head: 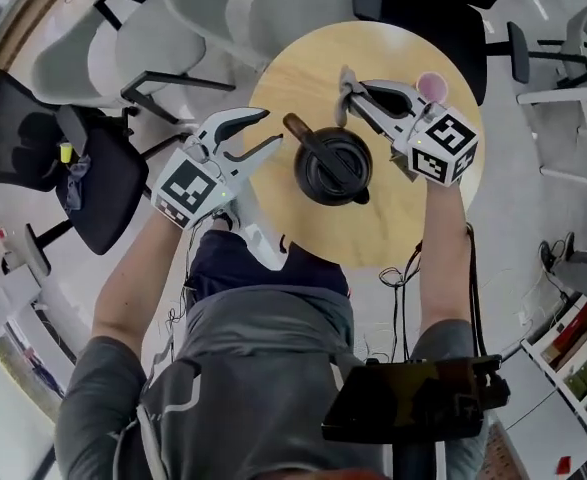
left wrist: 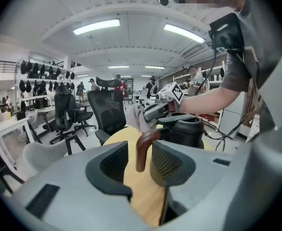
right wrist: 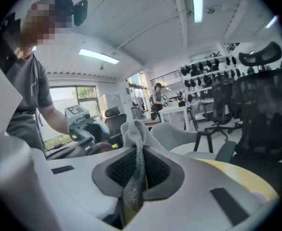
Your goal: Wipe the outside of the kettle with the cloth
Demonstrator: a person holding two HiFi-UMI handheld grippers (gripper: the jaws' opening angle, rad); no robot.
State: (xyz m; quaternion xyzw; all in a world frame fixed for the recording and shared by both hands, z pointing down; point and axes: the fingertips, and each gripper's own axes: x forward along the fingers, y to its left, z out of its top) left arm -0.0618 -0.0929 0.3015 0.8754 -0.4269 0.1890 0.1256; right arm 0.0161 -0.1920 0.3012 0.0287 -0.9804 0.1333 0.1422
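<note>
Kettle [head: 333, 166] stands mid-bench [head: 403, 223]. Left gripper [head: 270, 128] has its jaws apart, facing the kettle handle [left wrist: 143, 150]. Right gripper [head: 356, 95] is clamped on cloth [right wrist: 133, 131], just beyond the kettle.

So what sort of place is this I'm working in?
Probably an open office or chair showroom: many office chairs, a wall rack of black parts, long ceiling lights.
</note>
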